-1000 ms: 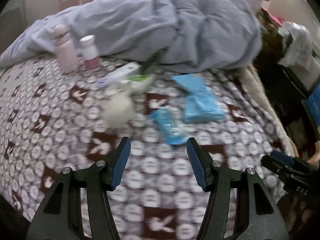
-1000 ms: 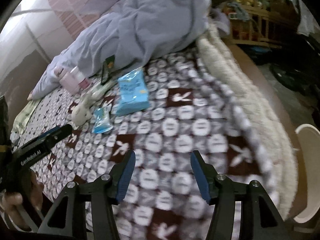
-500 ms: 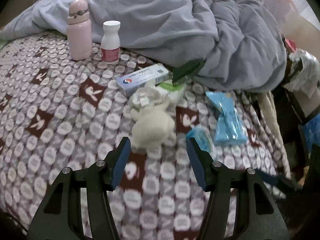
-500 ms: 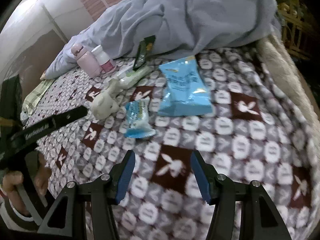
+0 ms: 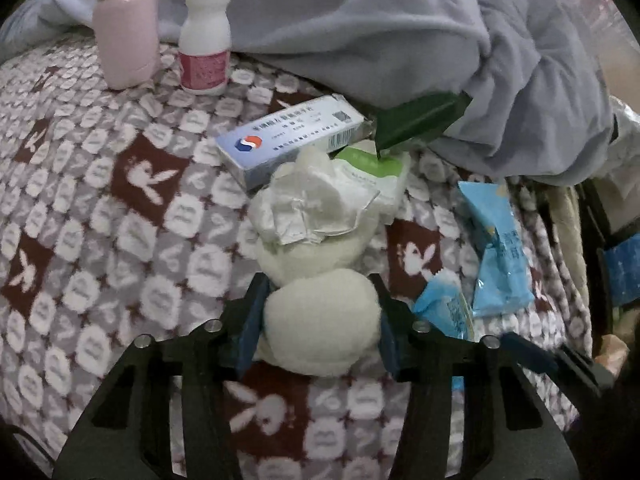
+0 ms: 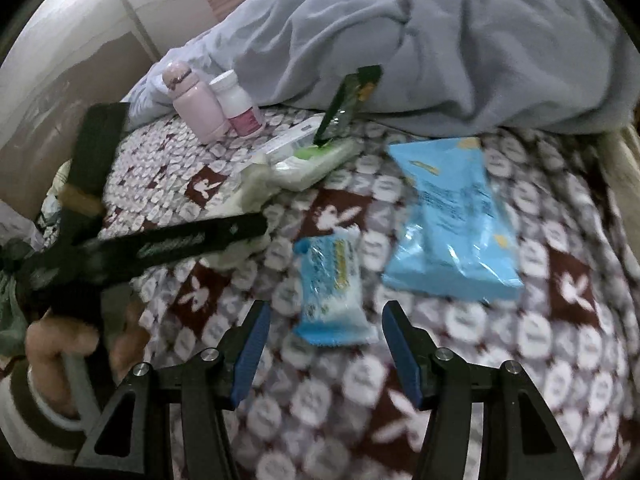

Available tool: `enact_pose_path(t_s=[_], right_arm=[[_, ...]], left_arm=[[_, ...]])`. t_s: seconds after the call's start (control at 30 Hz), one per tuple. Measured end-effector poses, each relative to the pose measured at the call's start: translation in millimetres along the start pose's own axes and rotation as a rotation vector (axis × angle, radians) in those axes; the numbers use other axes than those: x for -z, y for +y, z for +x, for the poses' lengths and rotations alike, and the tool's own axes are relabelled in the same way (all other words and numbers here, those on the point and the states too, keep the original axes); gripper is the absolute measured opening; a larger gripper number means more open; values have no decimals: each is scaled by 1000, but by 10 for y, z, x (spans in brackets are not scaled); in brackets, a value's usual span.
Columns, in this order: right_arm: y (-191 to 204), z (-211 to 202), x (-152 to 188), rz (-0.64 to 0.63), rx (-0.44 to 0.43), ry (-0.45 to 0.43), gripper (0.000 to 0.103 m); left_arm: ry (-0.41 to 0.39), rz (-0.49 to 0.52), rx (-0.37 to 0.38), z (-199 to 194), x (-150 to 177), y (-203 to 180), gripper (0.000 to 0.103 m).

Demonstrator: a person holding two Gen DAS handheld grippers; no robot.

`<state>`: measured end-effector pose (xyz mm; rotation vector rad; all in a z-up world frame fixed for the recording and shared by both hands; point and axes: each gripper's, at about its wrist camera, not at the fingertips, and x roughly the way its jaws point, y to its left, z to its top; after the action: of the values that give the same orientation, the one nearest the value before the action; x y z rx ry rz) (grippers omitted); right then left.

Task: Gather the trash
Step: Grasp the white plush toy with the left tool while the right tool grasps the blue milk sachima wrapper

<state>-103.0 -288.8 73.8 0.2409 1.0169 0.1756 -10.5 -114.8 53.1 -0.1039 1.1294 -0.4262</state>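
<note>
Trash lies on a patterned bed blanket (image 5: 100, 240). In the left wrist view my left gripper (image 5: 318, 320) is open, its jaws on either side of a cream balled-up wad (image 5: 320, 320), with crumpled white tissue (image 5: 316, 204) just beyond. In the right wrist view my right gripper (image 6: 324, 344) is open, with a small blue snack wrapper (image 6: 332, 292) lying between and just ahead of its fingertips. A larger blue packet (image 6: 448, 224) lies to the right. The left gripper's arm (image 6: 180, 240) shows at left.
A pink flask (image 5: 126, 32) and a white pill bottle (image 5: 206, 40) stand at the back. A medicine box (image 5: 288, 136), a green-labelled wipes pack (image 5: 372, 164) and a dark green wrapper (image 5: 416, 120) lie by the rumpled grey duvet (image 5: 400, 20).
Both grippers have moved forward and down toward the bed. The left now straddles the cream wad; the right has closed in on the small blue wrapper. Both stay open.
</note>
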Motion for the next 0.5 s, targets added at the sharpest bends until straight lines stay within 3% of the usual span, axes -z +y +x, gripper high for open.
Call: enact_pose_path(t_s=[0.17,0.27,0.5], right_arm=[[67,343,-93,-8,36,22,54],[104,427,-61,-19,66,27,35],[57,31,83,-4,46,-45,33]], left_arm=[[-30,11,16,-252,87,63,44],[-45,39,5,-381,160,22,44],[-74,65,-19,-510,334,-153,44]])
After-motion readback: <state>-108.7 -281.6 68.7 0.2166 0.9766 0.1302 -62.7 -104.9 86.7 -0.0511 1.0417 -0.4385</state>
